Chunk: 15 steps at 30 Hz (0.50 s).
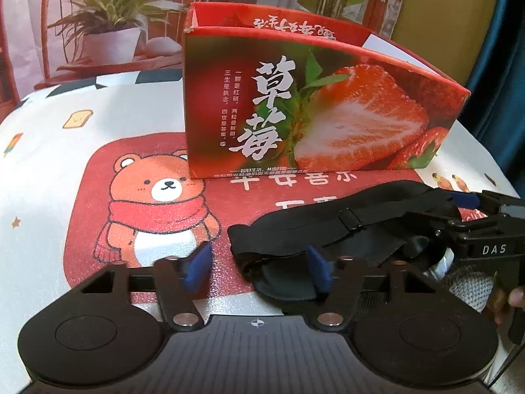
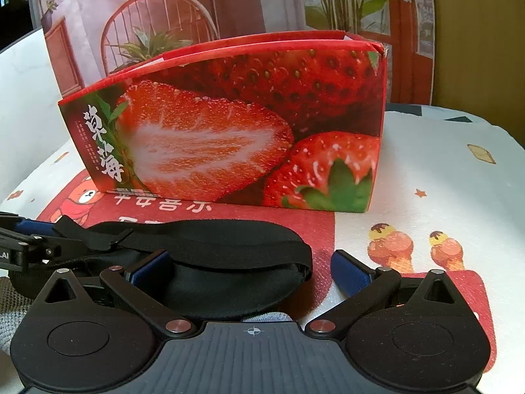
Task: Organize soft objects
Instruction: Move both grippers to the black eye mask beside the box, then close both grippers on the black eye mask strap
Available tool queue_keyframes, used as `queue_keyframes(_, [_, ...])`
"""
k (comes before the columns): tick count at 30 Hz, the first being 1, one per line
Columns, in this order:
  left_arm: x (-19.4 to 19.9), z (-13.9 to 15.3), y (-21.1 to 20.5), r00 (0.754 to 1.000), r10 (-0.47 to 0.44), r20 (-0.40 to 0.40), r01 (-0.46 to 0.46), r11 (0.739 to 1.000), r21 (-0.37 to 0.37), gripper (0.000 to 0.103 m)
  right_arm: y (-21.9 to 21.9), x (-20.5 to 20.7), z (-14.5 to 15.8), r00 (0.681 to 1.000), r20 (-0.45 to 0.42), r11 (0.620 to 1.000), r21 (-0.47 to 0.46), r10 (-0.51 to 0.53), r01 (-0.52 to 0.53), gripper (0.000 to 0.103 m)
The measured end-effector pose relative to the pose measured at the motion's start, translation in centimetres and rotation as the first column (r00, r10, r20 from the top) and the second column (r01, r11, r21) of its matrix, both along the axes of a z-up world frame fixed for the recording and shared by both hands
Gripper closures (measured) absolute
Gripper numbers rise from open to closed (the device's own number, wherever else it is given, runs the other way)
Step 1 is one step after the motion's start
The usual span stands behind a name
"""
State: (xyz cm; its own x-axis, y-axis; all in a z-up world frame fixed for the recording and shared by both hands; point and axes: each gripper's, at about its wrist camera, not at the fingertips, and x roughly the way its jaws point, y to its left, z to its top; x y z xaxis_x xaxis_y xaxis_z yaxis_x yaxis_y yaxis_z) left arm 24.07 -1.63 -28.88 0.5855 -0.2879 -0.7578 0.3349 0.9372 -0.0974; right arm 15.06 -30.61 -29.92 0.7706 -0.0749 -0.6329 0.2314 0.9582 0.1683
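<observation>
A black sleep mask [image 1: 328,226] lies on the worktop [image 1: 49,180] in front of a red strawberry box [image 1: 311,105], just apart from it. Much of the mask is hidden: in the left wrist view its near end sinks behind the gripper's frame, and in the right wrist view its lower edge is cut off the same way. Its elastic strap [image 2: 210,243] runs across the top, with a small buckle that is hard to make out.

The left gripper [image 1: 259,267] has its jaws partly apart – the right blue pad touches the mask's end, while the left pad stands clear over the cloth, so nothing is clamped. The right gripper [image 2: 252,274] is spread wide; the mask's rounded end sits between its fingers, the left pad against the fabric and the right pad well clear.

A person's fingertips [image 1: 515,295] and a grey knitted sleeve show at the far right edge of the left view, mostly cut off.

The box's inside cannot be seen. The worktop wears a white cloth printed with a cartoon bear [image 1: 157,216] in a red scarf and ice-cream cones [image 2: 416,249]. Behind stands a backdrop picturing potted plants [image 1: 111,10] and a chair – soft and blurred.
</observation>
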Motion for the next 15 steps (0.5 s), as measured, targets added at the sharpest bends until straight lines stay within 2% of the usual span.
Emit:
queue_keyframes(1, [0.0, 0.0, 0.0, 1.0, -0.005, 0.003, 0.005, 1.0, 0.001, 0.06, 0.0, 0.0, 0.0, 1.0, 0.0, 1.0, 0.001, 0.0, 0.0, 0.0])
queue_keyframes(2, [0.0, 0.1, 0.0, 1.0, -0.013, 0.004, 0.013, 1.0, -0.009, 0.075, 0.0, 0.0, 0.0, 1.0, -0.001, 1.0, 0.002, 0.0, 0.0, 0.0])
queue_keyframes(4, [-0.2, 0.2, 0.0, 1.0, -0.018, 0.018, 0.018, 1.0, -0.007, 0.082, 0.0, 0.0, 0.0, 1.0, 0.001, 1.0, 0.001, -0.002, 0.002, 0.0])
queue_keyframes(9, [-0.3, 0.4, 0.2, 0.999, -0.012, 0.032, 0.011, 1.0, 0.008, 0.085, 0.0, -0.1, 0.0, 1.0, 0.0, 1.0, 0.006, -0.003, 0.003, 0.0])
queue_keyframes(15, [0.2, -0.1, 1.5, 0.999, 0.035, -0.019, -0.037, 0.997, -0.065, 0.085, -0.3, 0.1, 0.3, 1.0, -0.018, 1.0, 0.03, 0.007, -0.006, 0.0])
